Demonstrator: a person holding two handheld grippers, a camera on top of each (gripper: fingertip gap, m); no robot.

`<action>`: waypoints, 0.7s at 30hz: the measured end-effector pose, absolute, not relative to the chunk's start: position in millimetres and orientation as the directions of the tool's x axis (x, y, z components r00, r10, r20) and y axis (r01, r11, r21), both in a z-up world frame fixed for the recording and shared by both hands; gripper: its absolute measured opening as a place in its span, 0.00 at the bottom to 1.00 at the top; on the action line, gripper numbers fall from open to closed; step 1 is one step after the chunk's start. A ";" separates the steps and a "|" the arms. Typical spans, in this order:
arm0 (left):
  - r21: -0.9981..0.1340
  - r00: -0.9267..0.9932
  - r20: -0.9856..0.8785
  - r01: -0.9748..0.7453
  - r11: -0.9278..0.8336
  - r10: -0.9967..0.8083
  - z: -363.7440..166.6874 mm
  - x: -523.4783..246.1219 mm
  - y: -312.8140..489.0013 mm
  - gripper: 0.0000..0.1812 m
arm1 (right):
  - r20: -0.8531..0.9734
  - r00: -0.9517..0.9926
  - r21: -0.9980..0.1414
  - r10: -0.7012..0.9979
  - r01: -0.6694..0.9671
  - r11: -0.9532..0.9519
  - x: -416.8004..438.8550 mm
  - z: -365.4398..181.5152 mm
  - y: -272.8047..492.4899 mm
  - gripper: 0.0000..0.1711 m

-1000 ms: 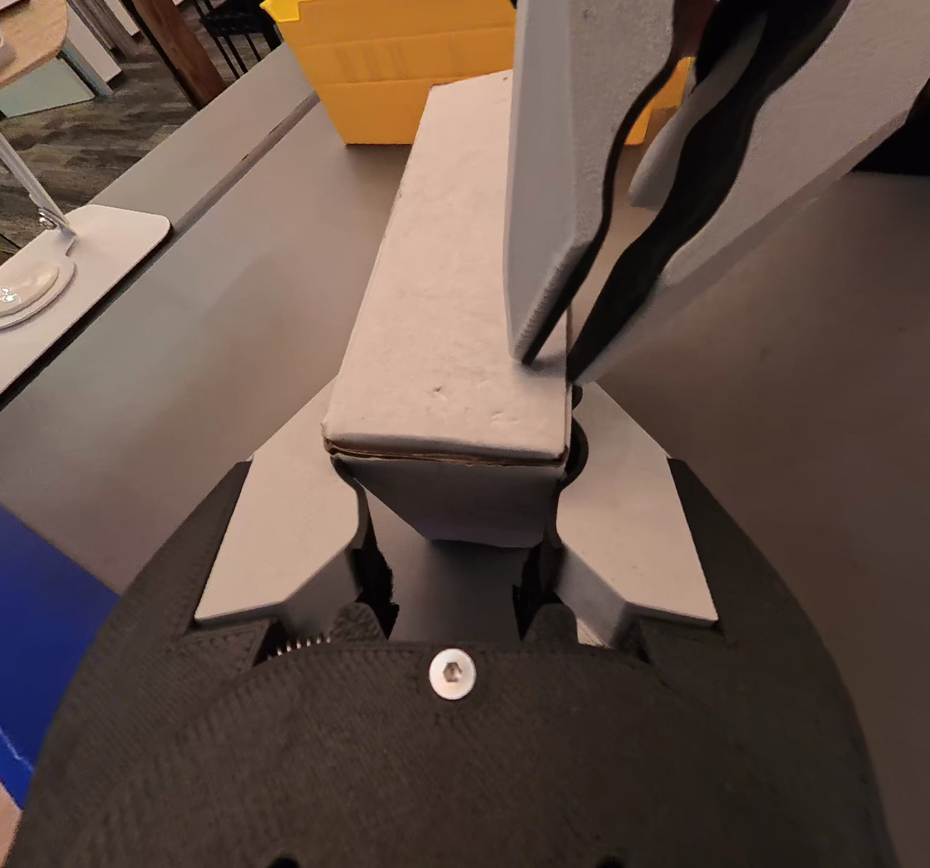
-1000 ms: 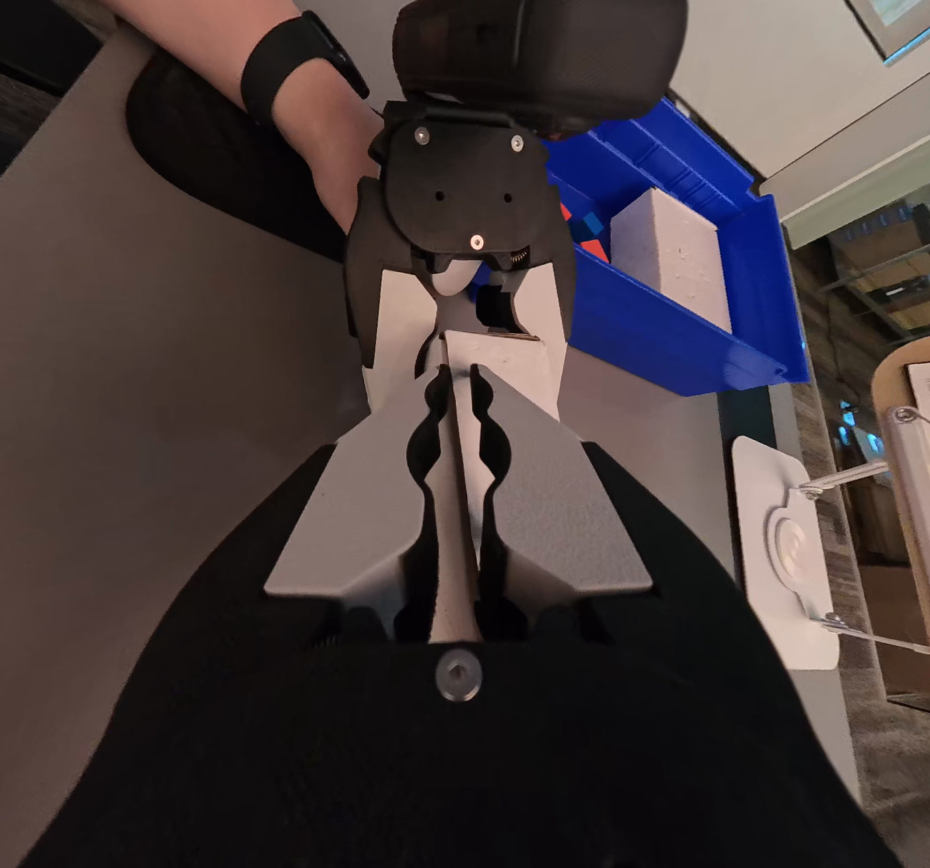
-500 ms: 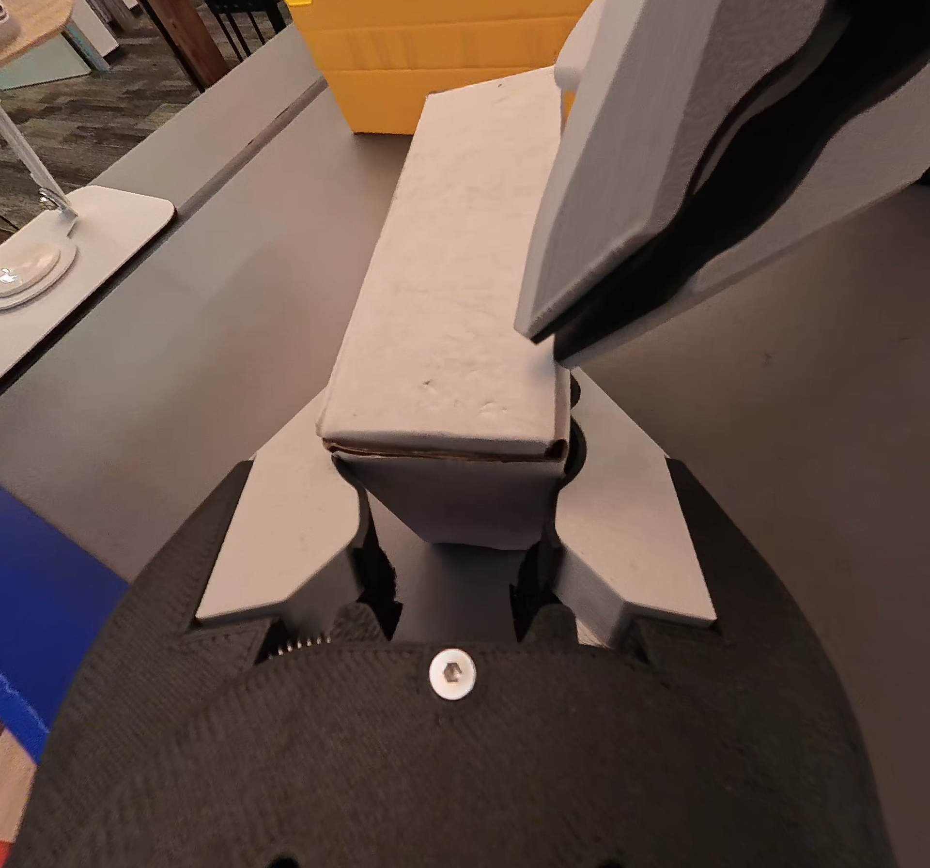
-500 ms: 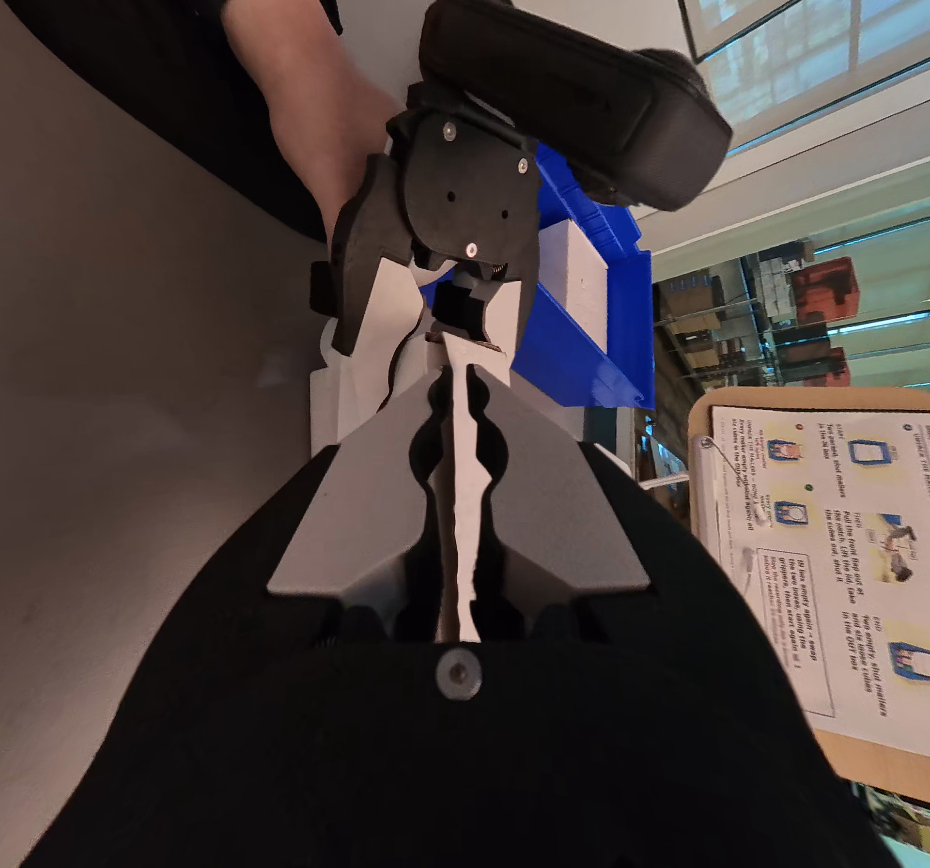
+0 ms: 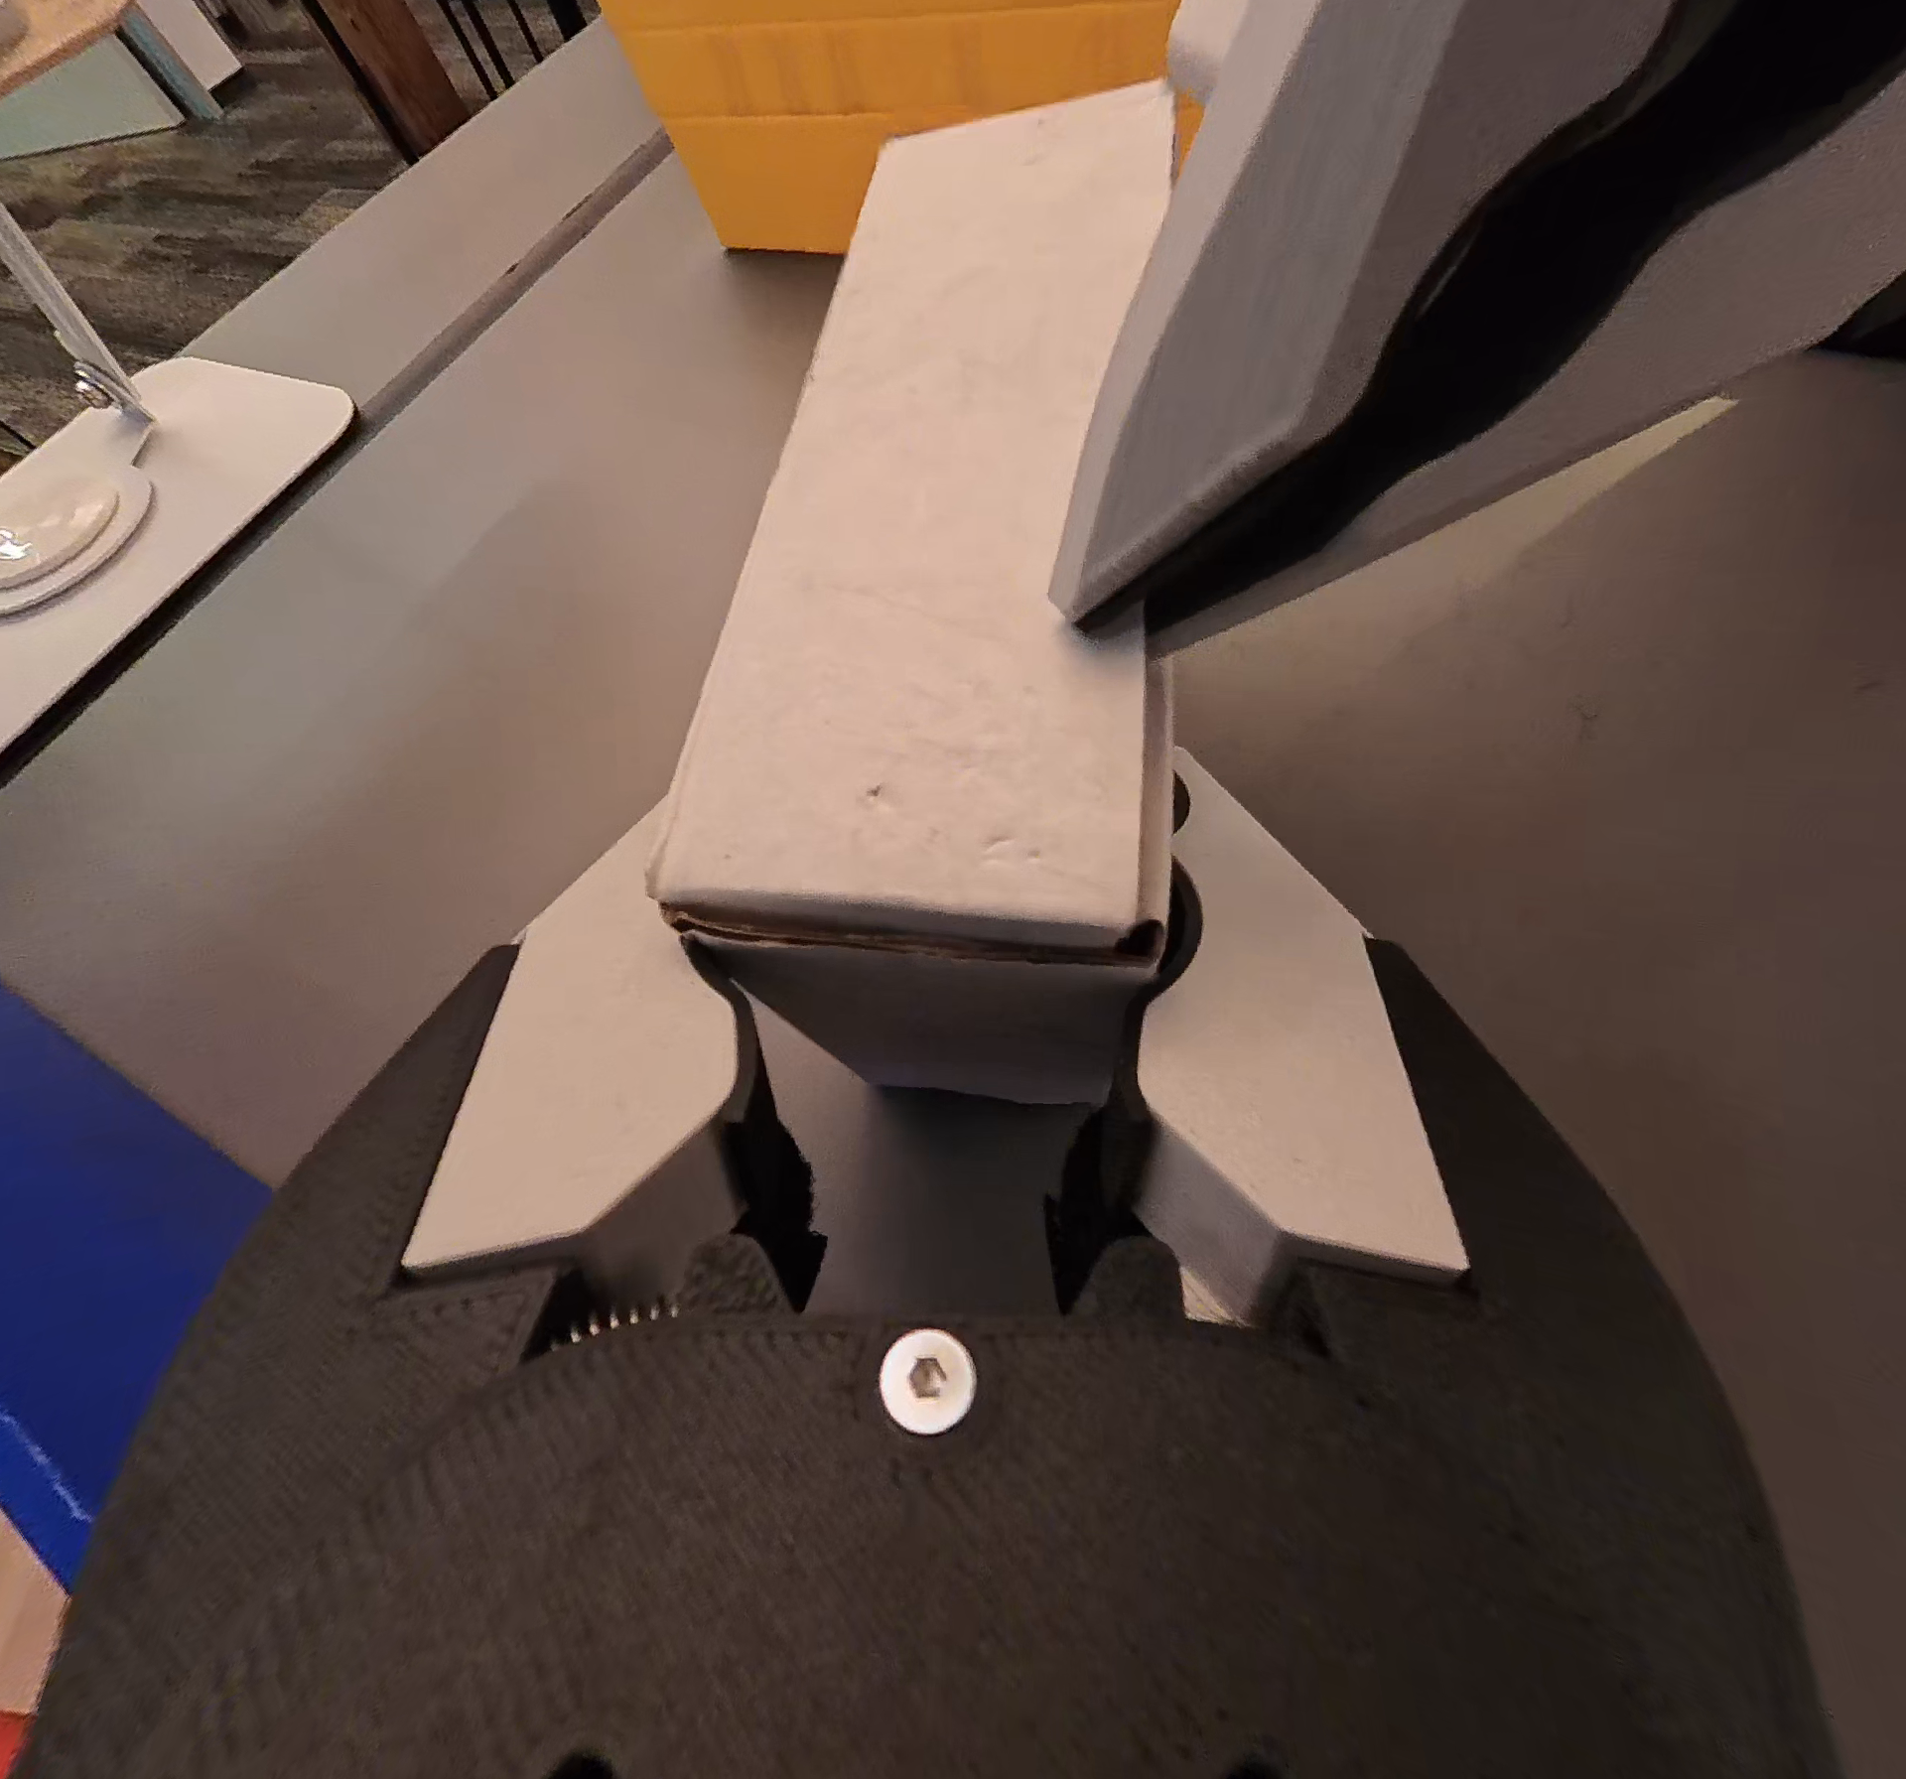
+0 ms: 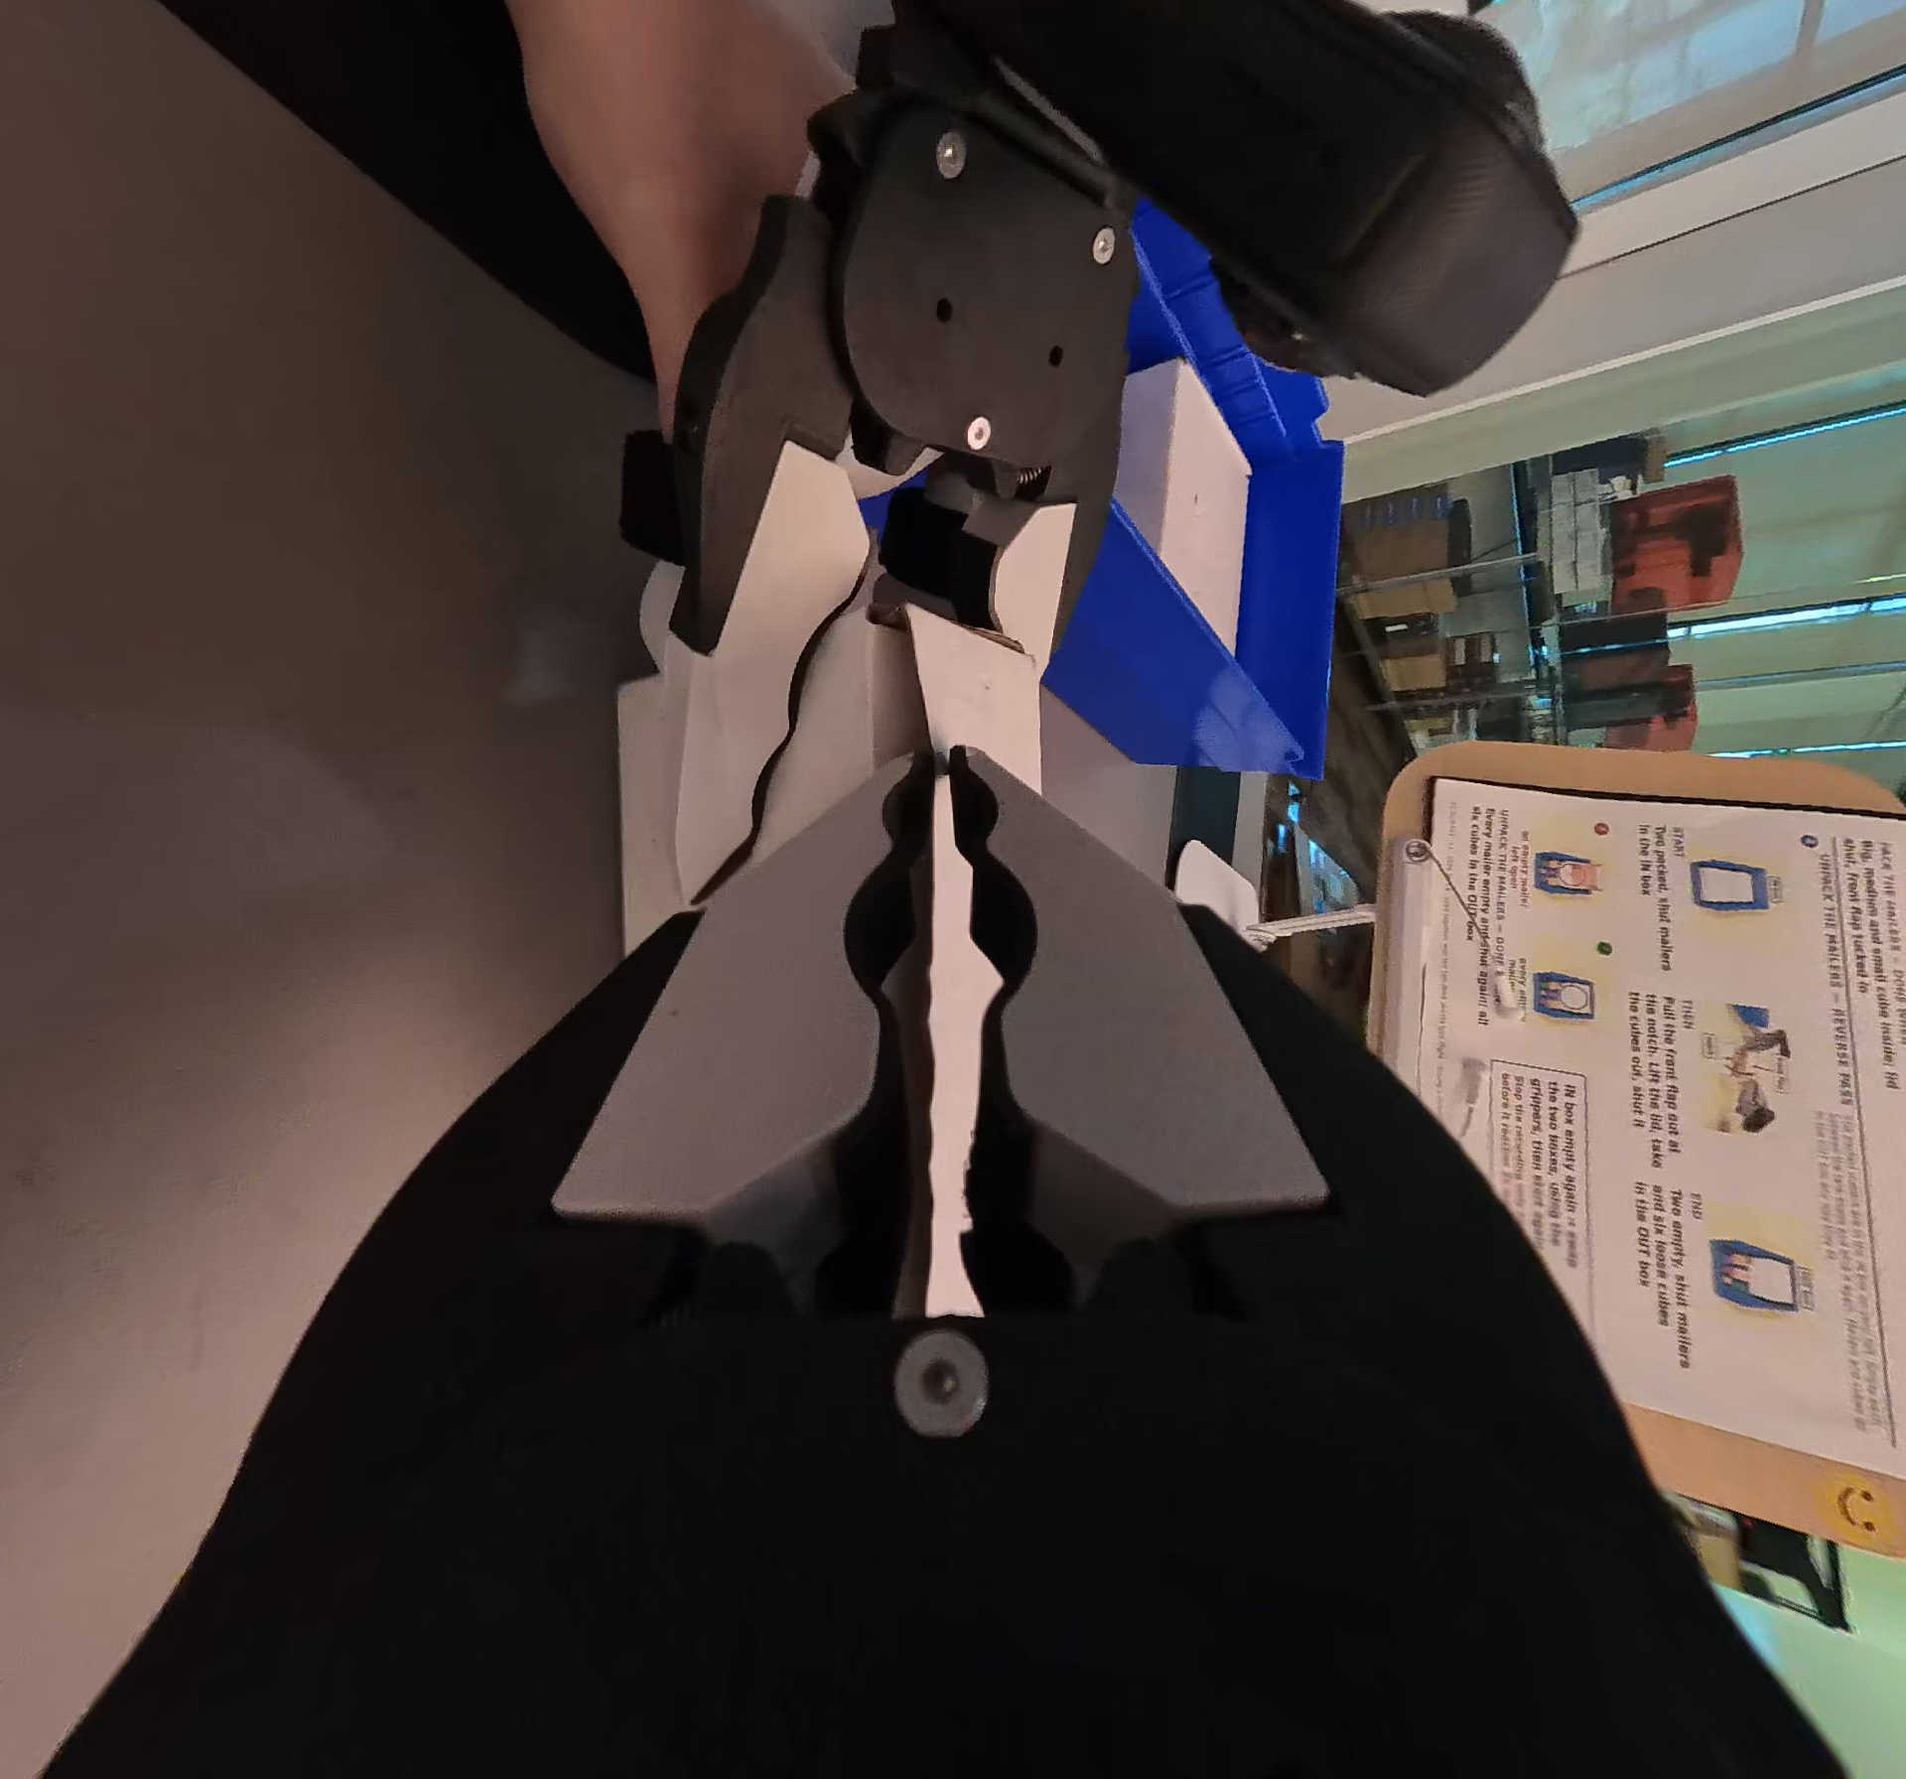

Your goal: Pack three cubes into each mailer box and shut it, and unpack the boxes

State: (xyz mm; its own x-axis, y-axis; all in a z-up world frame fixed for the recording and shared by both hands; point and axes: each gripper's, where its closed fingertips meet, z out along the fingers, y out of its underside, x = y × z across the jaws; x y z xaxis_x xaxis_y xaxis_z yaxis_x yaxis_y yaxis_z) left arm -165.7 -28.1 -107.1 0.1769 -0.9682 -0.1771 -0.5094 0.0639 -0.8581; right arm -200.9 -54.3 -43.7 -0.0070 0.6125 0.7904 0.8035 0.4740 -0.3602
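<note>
The left gripper (image 5: 918,915) clamps one end of the white mailer box (image 5: 949,533) above the grey table (image 5: 361,657) (yellow bin (image 5: 887,28) behind); the right gripper (image 6: 947,768) pinches its lid edge.

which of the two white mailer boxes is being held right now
The mailer box lying flat on the grey table, clamped between the left gripper jaws. The other white box stands untouched in the blue bin.

The mailer box (image 5: 928,533) is lying on the table (image 5: 413,647) before me, between my left fingers (image 5: 588,1090); my right gripper (image 5: 1119,621) is sitting atop its right edge, the bin (image 5: 887,59) standing behind.
</note>
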 end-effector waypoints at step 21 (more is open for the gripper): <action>-0.744 0.066 -0.507 -0.537 0.398 -0.859 -103.8 -159.4 -43.6 0.43 | 0.502 0.113 -0.480 0.857 0.861 0.167 -133.7 -29.9 -52.3 0.04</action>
